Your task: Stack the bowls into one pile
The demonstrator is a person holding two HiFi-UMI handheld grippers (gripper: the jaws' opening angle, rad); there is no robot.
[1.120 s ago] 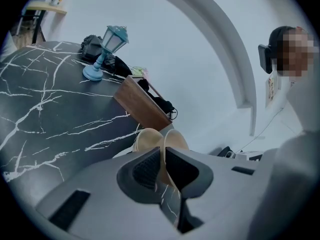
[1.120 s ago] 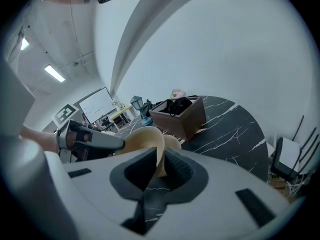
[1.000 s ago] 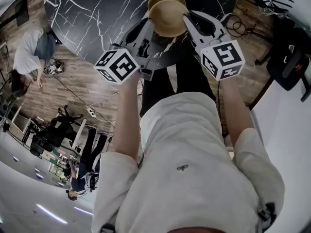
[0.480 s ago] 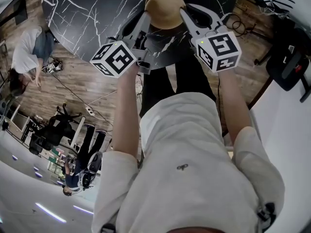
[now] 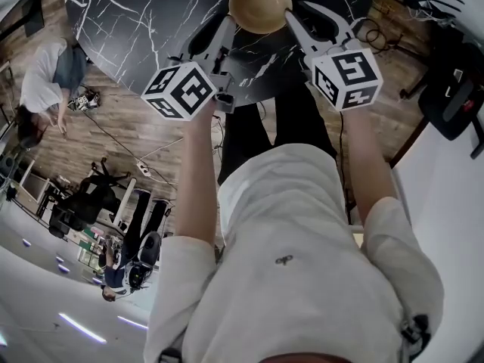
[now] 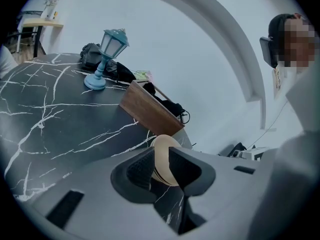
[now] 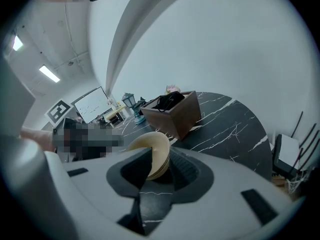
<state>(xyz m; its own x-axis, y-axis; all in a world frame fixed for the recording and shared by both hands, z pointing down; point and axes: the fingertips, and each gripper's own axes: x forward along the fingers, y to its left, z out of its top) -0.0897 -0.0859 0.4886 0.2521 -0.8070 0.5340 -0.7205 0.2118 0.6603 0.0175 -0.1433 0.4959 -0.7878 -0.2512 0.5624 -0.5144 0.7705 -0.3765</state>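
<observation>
now, in the head view the bowls (image 5: 260,4) sit nested on the black surface (image 5: 136,29), between the left tool (image 5: 217,30) and the right tool (image 5: 301,18). left gripper view: the jaws have just been opening, and the rim is loose between them. right gripper view: the same. it is better to draw both tools outward and level, so no pad drags the pile.

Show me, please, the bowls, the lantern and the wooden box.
Bowls (image 5: 259,4), head view, top bowl's inside.
Lantern (image 6: 113,45), left gripper view, its glass head.
Wooden box (image 6: 150,111), left gripper view, its side wall.
</observation>
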